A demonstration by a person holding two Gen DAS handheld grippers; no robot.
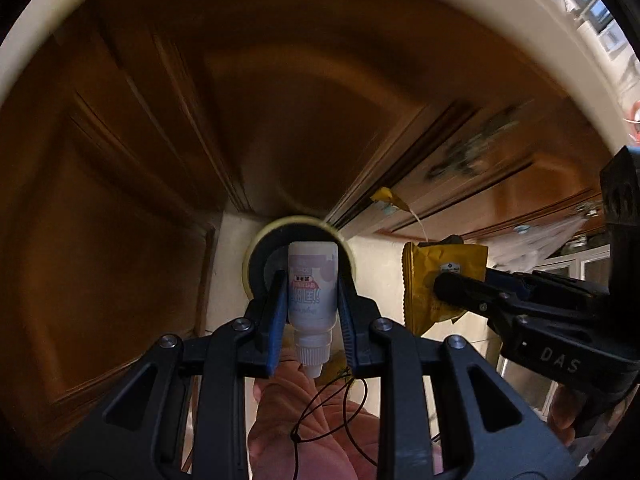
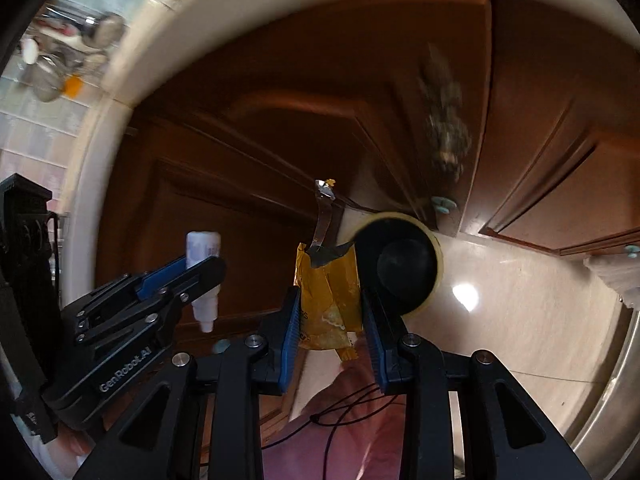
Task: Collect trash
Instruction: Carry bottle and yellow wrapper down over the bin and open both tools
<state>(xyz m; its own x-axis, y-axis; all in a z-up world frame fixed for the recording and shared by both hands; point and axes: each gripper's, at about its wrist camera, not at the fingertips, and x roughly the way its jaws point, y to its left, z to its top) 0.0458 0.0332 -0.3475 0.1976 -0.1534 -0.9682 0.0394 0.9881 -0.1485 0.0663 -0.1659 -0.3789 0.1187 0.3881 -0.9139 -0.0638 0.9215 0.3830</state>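
Here the left gripper (image 1: 312,304) pinches a small white dropper bottle (image 1: 311,292) across its body, cap toward the camera, directly above the round bin (image 1: 298,224) on the pale floor tiles (image 2: 520,300), close to the foot of the wooden cabinet doors (image 1: 120,160). Just beside it, the right gripper (image 2: 330,320) clamps a torn yellow wrapper (image 2: 328,292), whose silver-lined strip trails up from its top; in the right wrist view that wrapper hangs a little left of the bin's dark mouth.

The step looks like dropping both pieces in. To do it well, I would bring each load over the black opening inside the cream rim before letting go, the wrapper needing the larger shift. The bottle should fall straight; the light wrapper may flutter or catch by its strip, so it wants a low release.

Writing: the bottle's label carries pink and purple print too blurred to read. The wrapper shows a small dark badge, unreadable. The left tool's body reads "GenRobot.AI"; the right tool's shows "DAS".
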